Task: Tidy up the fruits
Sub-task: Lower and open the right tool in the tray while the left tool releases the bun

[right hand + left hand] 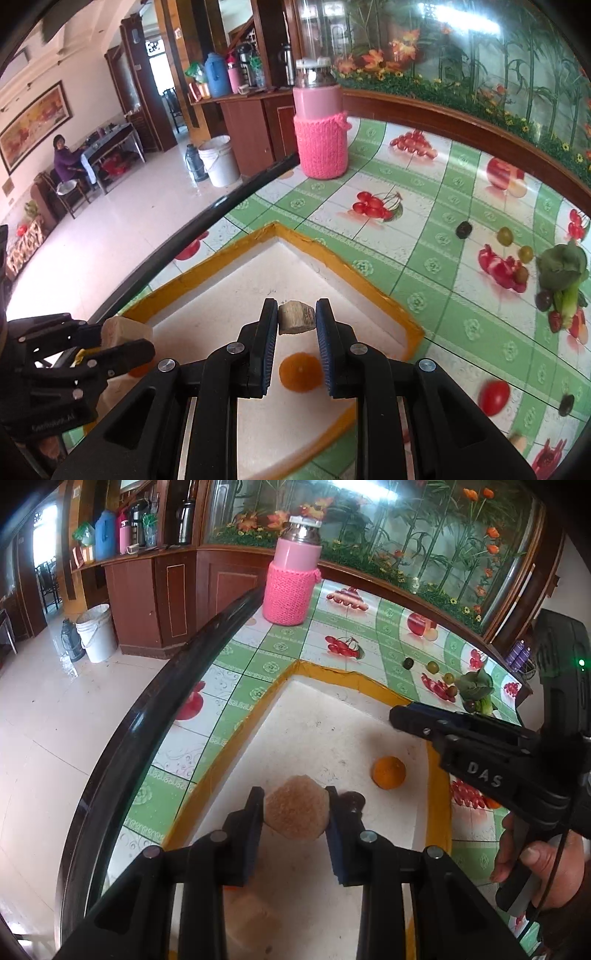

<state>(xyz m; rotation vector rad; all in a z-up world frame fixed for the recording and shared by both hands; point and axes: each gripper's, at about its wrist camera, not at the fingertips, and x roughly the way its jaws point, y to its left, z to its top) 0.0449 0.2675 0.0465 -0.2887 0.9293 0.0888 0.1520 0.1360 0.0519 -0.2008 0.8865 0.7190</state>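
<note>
Only the right view shows the right gripper [296, 317] pinching, seemingly, a stone-like chunk [296, 316].

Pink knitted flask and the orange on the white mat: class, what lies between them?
Only patterned tablecloth, yellow border and bare mat between flask and orange, in the left wrist view.

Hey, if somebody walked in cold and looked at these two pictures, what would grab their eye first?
Probably the pink bottle in its knitted sleeve, standing at the far edge of the fruit-print tablecloth. Next, the two grippers over the white tray: the left gripper clamps a rough tan chunk, the right gripper a smaller pale piece. A lone orange lies on the tray between them.
</note>
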